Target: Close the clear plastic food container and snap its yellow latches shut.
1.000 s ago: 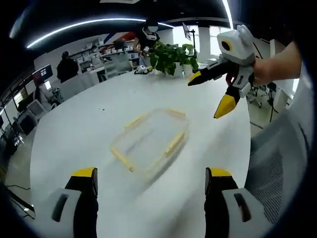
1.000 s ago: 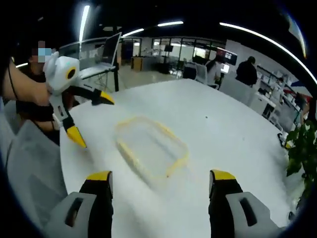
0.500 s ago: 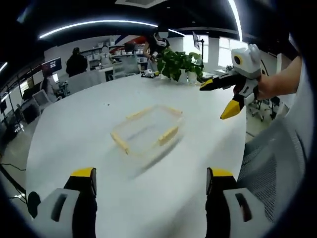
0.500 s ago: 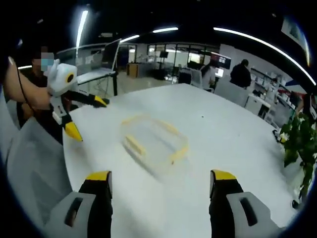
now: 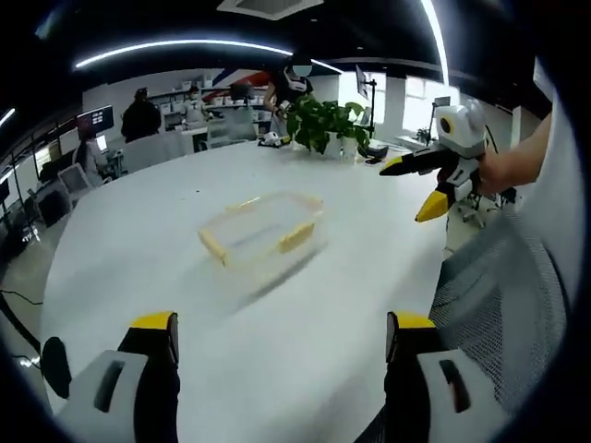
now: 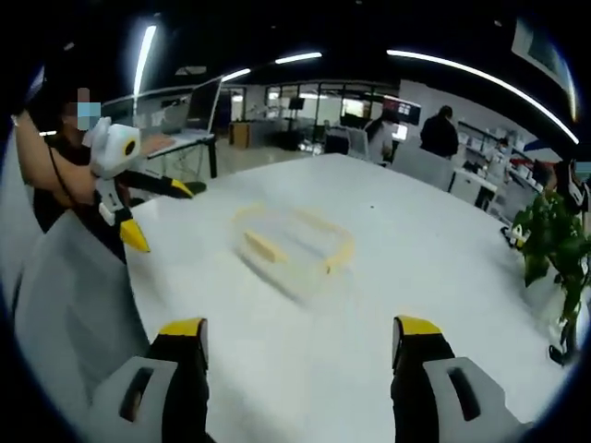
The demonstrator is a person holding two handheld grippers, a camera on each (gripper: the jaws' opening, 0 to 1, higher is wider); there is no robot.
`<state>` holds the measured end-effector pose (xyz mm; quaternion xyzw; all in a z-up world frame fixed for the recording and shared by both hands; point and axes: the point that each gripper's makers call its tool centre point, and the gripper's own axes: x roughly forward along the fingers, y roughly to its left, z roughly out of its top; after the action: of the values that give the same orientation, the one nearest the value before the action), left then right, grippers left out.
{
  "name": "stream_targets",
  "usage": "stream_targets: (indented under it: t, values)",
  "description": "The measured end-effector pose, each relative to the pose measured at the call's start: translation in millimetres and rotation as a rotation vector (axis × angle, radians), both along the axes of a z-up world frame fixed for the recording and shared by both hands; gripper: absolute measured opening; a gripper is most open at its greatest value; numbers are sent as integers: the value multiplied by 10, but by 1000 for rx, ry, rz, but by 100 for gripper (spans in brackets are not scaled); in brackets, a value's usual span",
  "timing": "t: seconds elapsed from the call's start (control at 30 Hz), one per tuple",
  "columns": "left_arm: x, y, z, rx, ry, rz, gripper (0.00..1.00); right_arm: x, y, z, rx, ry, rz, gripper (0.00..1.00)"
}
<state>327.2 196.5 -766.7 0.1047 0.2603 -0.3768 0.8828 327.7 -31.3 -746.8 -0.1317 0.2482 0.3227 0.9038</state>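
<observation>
While I hold both grippers up off the white surface (image 5: 138, 268), the clear container (image 5: 263, 235) sits out in the middle of it, well apart from either one. In my left gripper view the left gripper (image 5: 282, 337) has its jaws spread wide with nothing between them, and the container lies ahead, its lid on top and the yellow latches (image 5: 297, 236) visible along its sides; whether they are snapped down I cannot tell. The right gripper (image 5: 414, 189) comes in from the right of that view, held by a hand (image 5: 503, 171) above the surface's edge, its yellow tips parted and gripping nothing. In my right gripper view the right gripper (image 6: 300, 341) likewise stands wide open and empty, with the container (image 6: 291, 242) ahead and the left gripper (image 6: 157, 214) at the left, also parted. A potted plant (image 5: 323, 120) stands at the far side of the surface, and people stand in the office behind.
</observation>
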Motion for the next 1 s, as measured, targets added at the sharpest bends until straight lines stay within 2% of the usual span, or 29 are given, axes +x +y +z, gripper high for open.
stream_targets:
  t: [0.2,0.37,0.57,1.0]
  values:
    - [-89,84,-19,-1,16,14,94,-101,-57,-87,-10,16,-15,81]
    - [-104,144,6,-36,18,54,93,-157,-102,-128,-4,19,-33,81]
    - [-187,129,-41,-32,23,54,93,-188,-132,-149,4,19,-55,81]
    - [-202,158,-41,-52,30,72,92,-244,-147,-224,14,30,-71,81]
